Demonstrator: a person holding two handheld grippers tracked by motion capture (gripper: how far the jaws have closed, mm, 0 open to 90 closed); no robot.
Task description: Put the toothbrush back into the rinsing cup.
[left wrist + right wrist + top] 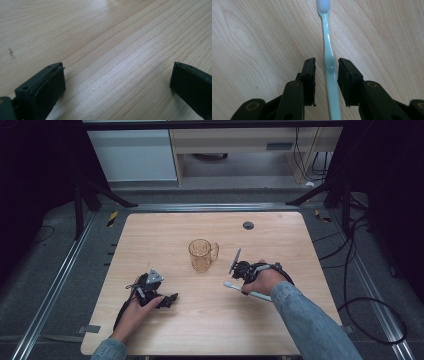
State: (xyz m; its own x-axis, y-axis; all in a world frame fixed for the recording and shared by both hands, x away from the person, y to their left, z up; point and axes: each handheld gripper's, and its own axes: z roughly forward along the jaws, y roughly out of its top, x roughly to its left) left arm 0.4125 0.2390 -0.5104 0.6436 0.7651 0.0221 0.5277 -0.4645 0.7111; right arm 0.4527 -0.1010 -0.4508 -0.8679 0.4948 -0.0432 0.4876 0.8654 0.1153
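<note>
While the left gripper rests spread wide on the wooden table, the right gripper straddles the toothbrush handle, jaws not yet pinching, so closing seems next.

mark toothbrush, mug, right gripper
toothbrush [329,45], right gripper view, on its pale green neck.
mug [201,255], high view, on its amber side wall.
right gripper [326,72], right gripper view, midway between its fingertips.

A wooden table has a dark grommet at its far right. Beyond it stands a white cabinet, far left. Black cables loop over the floor at right.
</note>
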